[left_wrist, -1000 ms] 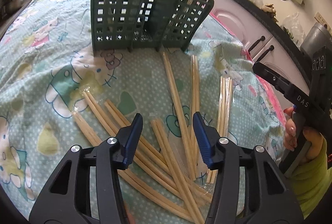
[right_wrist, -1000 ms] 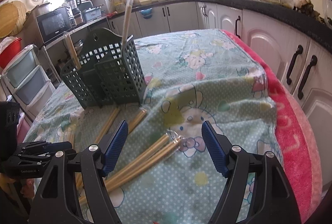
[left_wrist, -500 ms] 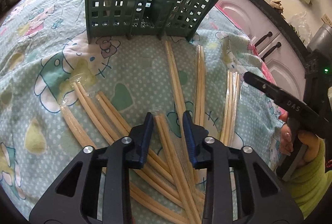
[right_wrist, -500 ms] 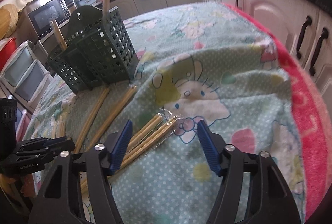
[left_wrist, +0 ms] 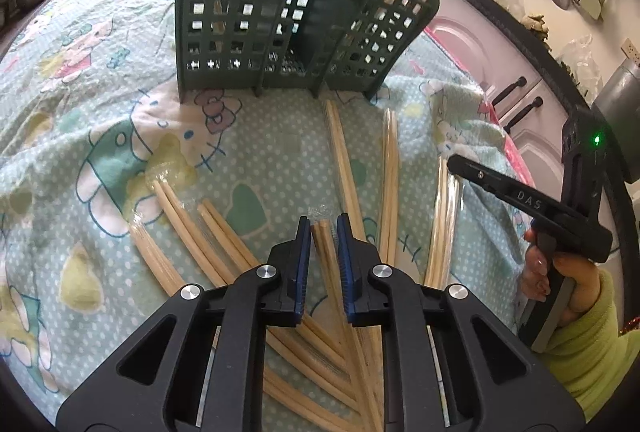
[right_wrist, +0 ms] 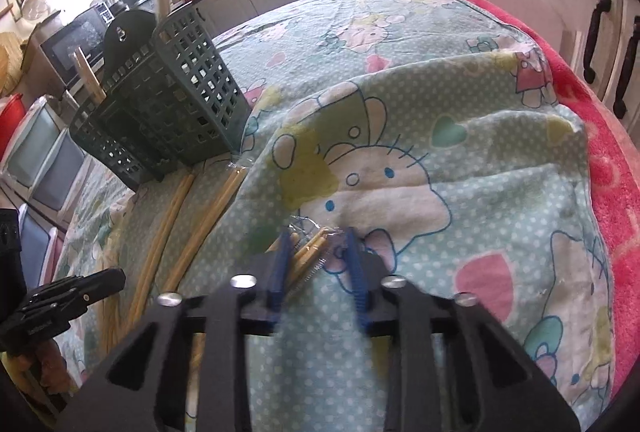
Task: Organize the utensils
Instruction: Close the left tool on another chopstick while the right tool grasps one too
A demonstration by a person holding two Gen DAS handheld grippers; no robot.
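- Chopsticks in clear sleeves lie fanned across the cloth in front of the green caddy; a few stand in it already.
- My left gripper has just been closing and now sits narrow around the tip of one wrapped pair, pads seemingly pressing the sleeve.
- My right gripper has also just been closing; another pair lies between its jaws, though the gap looks unclosed (blur hides contact).
- These sticks look light and stiff, but the plastic is slick, so I judge a pair may slide or pivot.
- Gripping near the tip suits a tip-up lift; further in would swing less.
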